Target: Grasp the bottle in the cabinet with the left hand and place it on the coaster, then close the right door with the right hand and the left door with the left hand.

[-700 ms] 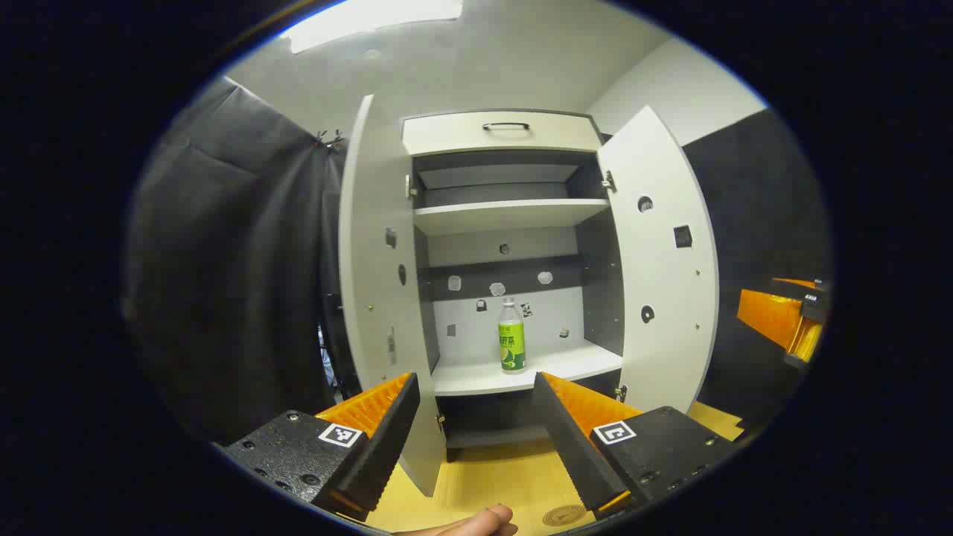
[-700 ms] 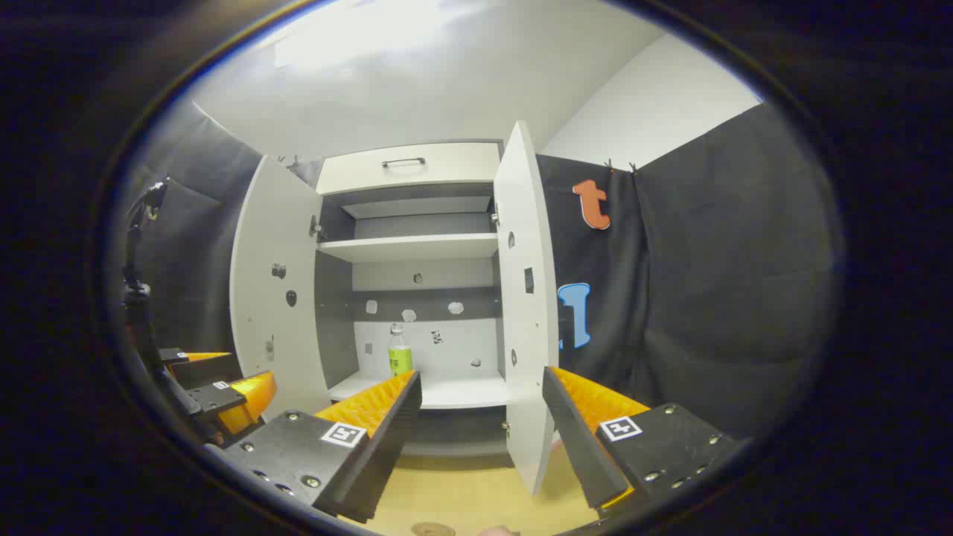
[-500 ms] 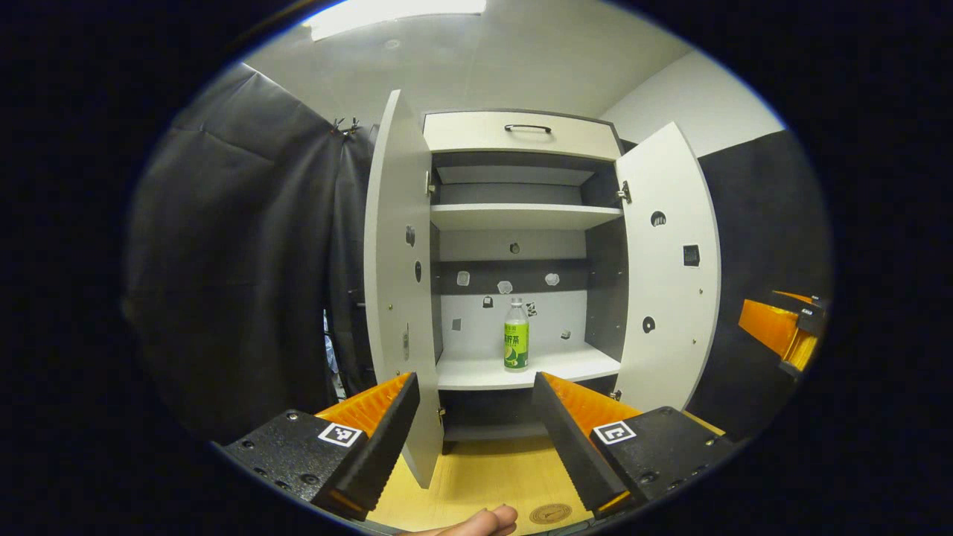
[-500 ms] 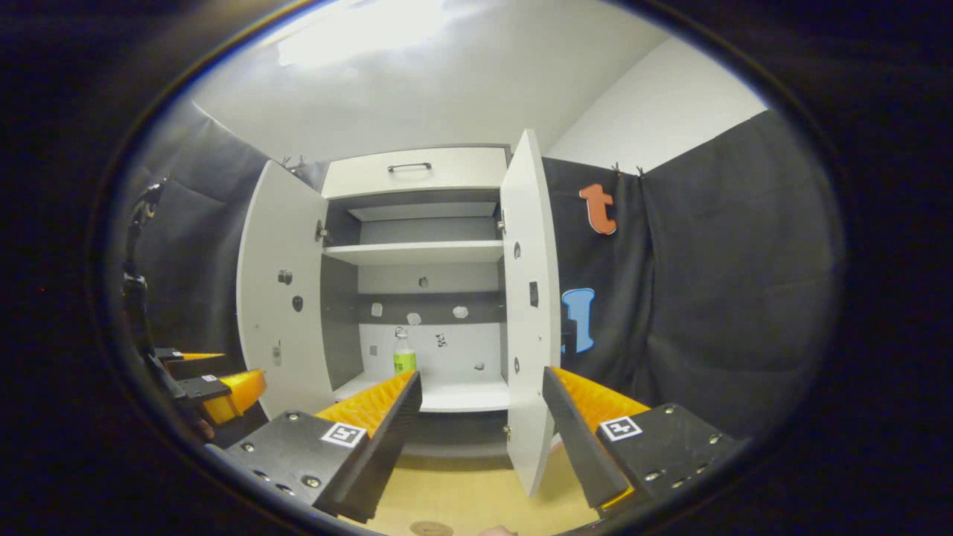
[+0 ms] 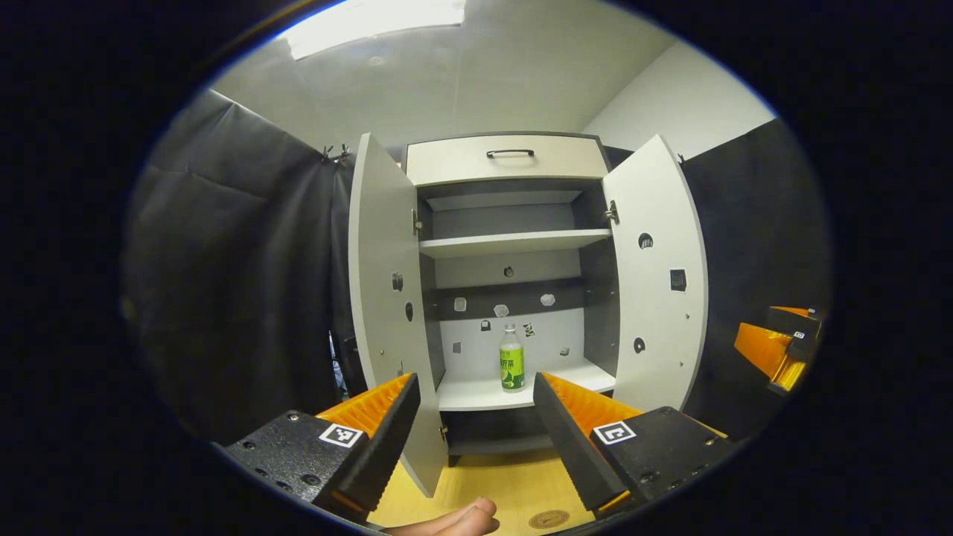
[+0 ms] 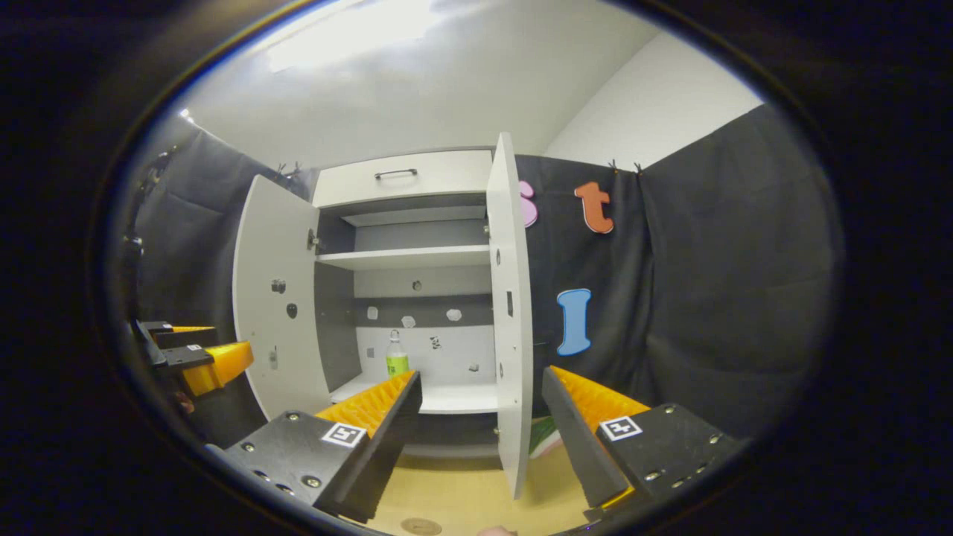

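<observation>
Left gripper view first: we see black cloth walls on both sides, a pale ceiling with a bright light panel, and a yellow wooden floor (image 5: 514,484) underfoot. At its near edge lie a person's fingertips (image 5: 454,521) and, to their right, a round brown coaster (image 5: 549,519).

Ahead stands the white and dark grey cabinet (image 5: 506,160) with a drawer on top. Its left door (image 5: 383,298) and its right door (image 5: 659,275) are both swung open. On the lower white shelf (image 5: 521,391) stands the clear plastic bottle with a green label (image 5: 511,359), upright and near the middle.

Our left gripper (image 5: 473,435) has its orange and black fingers spread wide, holding nothing. The bottle sits well beyond them, above the gap and nearer the right finger. Far right, the other gripper's orange body (image 5: 774,346) shows.

Right gripper view: the left gripper (image 6: 197,357) appears at the far left. The cabinet's left door (image 6: 275,298) and the bottle (image 6: 396,356) follow, then the right door (image 6: 510,313), seen nearly edge-on. Our right gripper (image 6: 480,435) is also spread wide and empty, with the right door's lower edge above its gap. The coaster (image 6: 421,525) lies on the floor below.

Compared with half a second ago, the cabinet sits lower and smaller in the left gripper view, and the bottle looks farther off. In the right gripper view a pink letter edge has come out beside the right door.
</observation>
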